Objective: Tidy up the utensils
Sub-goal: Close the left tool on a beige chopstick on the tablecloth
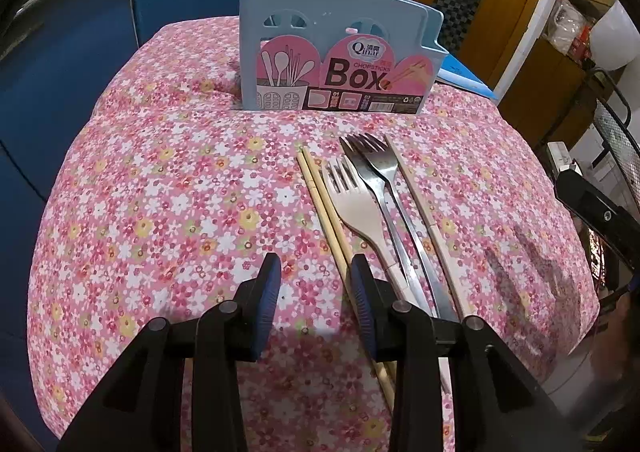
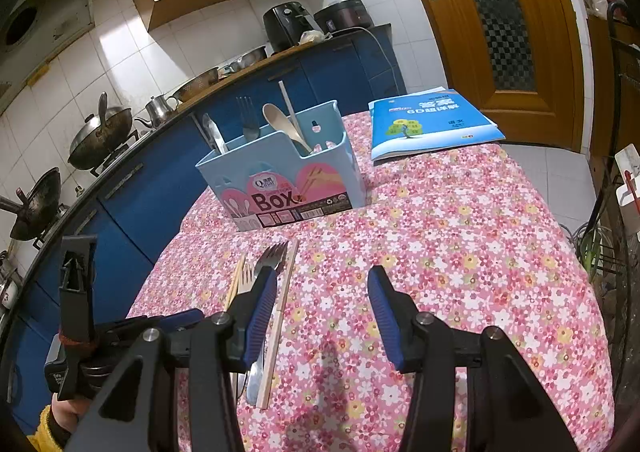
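Two grippers are hovering over the floral cloth, both open and empty. Only the right view is showing the book beyond the box; the left view is showing the row of utensils plainly. Chopsticks, white fork, two steel forks and knife are lying parallel, tips pointing toward the box. The left gripper is sitting just left of the chopsticks; the right gripper is sitting beside the knife.
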Motion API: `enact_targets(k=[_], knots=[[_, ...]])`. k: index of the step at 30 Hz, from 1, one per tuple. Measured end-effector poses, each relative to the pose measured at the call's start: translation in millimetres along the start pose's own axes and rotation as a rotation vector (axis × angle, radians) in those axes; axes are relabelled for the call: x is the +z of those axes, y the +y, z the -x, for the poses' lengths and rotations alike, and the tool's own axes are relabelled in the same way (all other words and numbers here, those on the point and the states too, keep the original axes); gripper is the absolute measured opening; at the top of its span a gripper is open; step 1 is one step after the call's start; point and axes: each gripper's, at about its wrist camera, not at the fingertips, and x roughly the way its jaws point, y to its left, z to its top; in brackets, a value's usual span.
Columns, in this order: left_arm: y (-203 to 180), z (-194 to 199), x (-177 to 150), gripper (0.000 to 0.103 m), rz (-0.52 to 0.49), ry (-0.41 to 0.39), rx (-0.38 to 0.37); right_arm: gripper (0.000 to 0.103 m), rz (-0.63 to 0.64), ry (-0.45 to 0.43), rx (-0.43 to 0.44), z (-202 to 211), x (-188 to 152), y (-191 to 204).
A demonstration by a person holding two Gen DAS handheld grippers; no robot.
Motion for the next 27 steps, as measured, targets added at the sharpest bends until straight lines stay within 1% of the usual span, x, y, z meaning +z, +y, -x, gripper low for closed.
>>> enact_targets(k=[7, 9, 11, 13, 14, 16, 18, 21, 25, 27], knots=[[-1, -1, -2, 0.037, -0.011, 0.016, 0.031, 0.051, 0.001, 0.005, 0.001, -1, -2, 0], [-8, -5, 0, 0.037, -0.049, 0.040, 0.048, 0.051, -0.001, 0.008, 0.001, -1, -3, 0], [-14, -9, 2, 0.037, -0.092, 0.040, 0.076, 0.051, 0.001, 0.009, 0.003, -1, -3, 1], [-16, -12, 5, 0.037, -0.109, 0.045, 0.084, 0.051, 0.006, 0.012, 0.003, -2, -4, 2], [-15, -13, 7, 0.036, -0.111, 0.052, 0.081, 0.051, 0.007, 0.014, 0.002, -2, -4, 2], [-11, -13, 10, 0.029, -0.101, 0.058, 0.071, 0.051, 0.008, 0.016, 0.002, -2, -4, 3], [-7, -13, 11, 0.017, -0.090, 0.062, 0.061, 0.051, 0.009, 0.019, 0.000, -3, -4, 3], [5, -12, 11, 0.009, -0.070, 0.067, 0.042, 0.051, 0.007, 0.026, 0.002, -4, -4, 3], [11, -12, 11, 0.009, -0.065, 0.087, 0.024, 0.051, 0.011, 0.046, 0.003, -9, -5, 5], [8, -15, 14, 0.011, -0.111, 0.116, 0.029, 0.051, 0.022, 0.062, 0.001, -13, -4, 7]])
